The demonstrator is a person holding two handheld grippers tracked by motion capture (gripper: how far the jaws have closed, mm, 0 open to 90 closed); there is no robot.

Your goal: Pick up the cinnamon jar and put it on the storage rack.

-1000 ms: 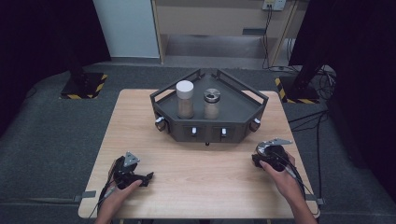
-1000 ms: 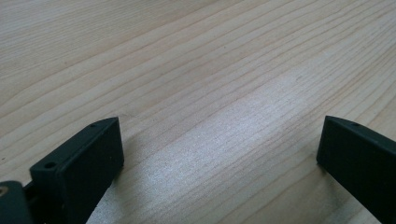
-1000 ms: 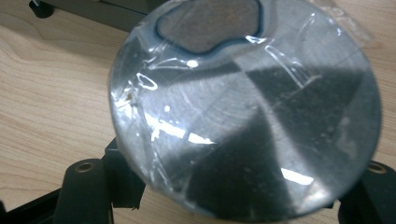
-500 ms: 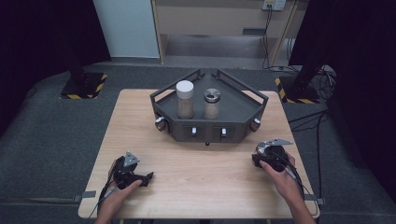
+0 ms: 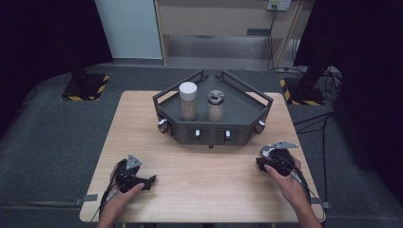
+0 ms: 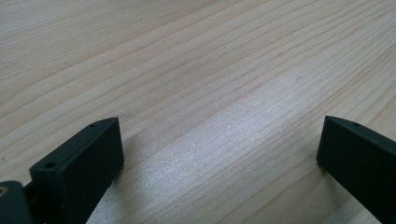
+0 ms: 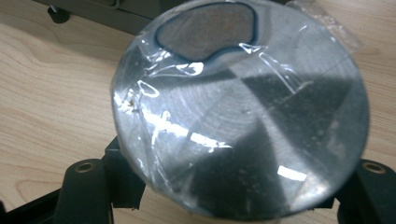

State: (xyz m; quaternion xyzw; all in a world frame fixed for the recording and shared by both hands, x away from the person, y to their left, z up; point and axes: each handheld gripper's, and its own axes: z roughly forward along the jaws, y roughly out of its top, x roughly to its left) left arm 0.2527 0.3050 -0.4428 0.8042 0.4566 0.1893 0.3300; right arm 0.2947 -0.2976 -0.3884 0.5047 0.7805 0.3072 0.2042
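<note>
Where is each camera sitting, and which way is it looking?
High view: above the person's side, looking forward and down on the table and tray; both forearms, the left gripper and the right gripper show.
Left gripper view: rides the left gripper, looks at bare wood between its wide-apart fingers.
Right gripper view: rides the right gripper, looks at the shiny metal disc its fingers hold.
Shared: high and right gripper views both show the tray's front.

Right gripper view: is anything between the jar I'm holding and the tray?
Nothing lies on the table between the held jar in the right tool and the tray. Only the tray's own front wall must be cleared. Inside, the white-capped jar and the metal-capped jar stand at its left and middle.
</note>
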